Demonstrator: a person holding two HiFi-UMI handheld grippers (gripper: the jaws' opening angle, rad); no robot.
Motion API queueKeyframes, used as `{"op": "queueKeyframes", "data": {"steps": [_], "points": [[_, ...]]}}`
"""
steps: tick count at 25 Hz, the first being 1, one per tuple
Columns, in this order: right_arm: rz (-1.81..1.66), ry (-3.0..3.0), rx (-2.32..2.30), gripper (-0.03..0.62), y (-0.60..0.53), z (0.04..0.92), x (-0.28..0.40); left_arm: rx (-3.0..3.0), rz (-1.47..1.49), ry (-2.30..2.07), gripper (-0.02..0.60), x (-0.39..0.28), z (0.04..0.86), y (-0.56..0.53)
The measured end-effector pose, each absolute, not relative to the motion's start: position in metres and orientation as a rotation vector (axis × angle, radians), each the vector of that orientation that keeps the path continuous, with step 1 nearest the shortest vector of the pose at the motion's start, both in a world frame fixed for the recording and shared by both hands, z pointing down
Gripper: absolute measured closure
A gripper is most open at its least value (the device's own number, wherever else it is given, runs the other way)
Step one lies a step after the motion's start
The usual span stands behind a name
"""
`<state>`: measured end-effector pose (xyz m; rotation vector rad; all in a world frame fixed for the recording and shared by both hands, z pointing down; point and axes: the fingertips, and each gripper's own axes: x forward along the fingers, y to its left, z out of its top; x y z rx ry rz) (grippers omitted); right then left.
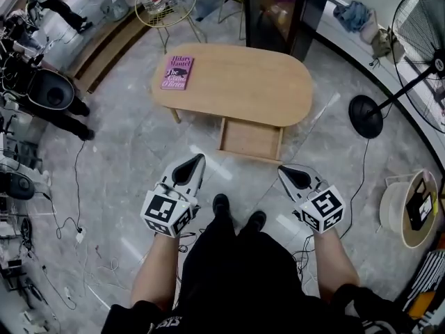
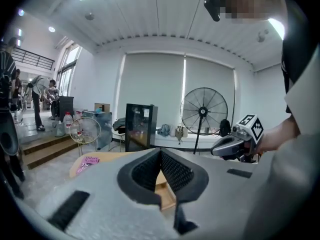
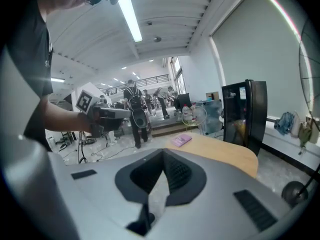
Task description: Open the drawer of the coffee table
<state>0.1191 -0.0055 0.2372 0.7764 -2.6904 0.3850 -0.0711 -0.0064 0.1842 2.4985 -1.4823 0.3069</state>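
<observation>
The oval wooden coffee table (image 1: 236, 82) stands ahead of me on the grey floor. Its drawer (image 1: 250, 139) is pulled out toward me from under the near edge and looks empty inside. My left gripper (image 1: 199, 160) is shut with nothing in it, held in the air well short of the table, left of the drawer. My right gripper (image 1: 284, 172) is shut and empty too, to the right, just short of the drawer's front corner. In the left gripper view the closed tips (image 2: 160, 151) point at the table (image 2: 107, 158) and the right gripper (image 2: 235, 145) shows.
A pink book (image 1: 178, 72) lies on the table's left end. A standing fan (image 1: 424, 54) is at the right, its round base (image 1: 366, 116) near the table. A black cabinet (image 1: 281, 9) and a wire stool (image 1: 165, 2) stand behind. Cables (image 1: 76, 214) run across the floor. People stand at the left.
</observation>
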Motion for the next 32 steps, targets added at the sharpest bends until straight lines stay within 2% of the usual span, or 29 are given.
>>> {"op": "queueKeyframes", "data": {"steps": [10,21,32], "points": [[0.310,-2.712,0.754,0.589,0.022,0.200,0.041,2.547,0.242,-1.491,0.580,-0.142,0.153,0.014],[0.260,-2.778,0.925,0.590,0.048,0.145,-0.100,2.624,0.167,-1.318,0.580,-0.264,0.132,0.055],[0.232,-2.744,0.919,0.589,0.077,0.119,-0.145,2.679,0.085,-1.291,0.578,-0.299,0.120,0.065]]}}
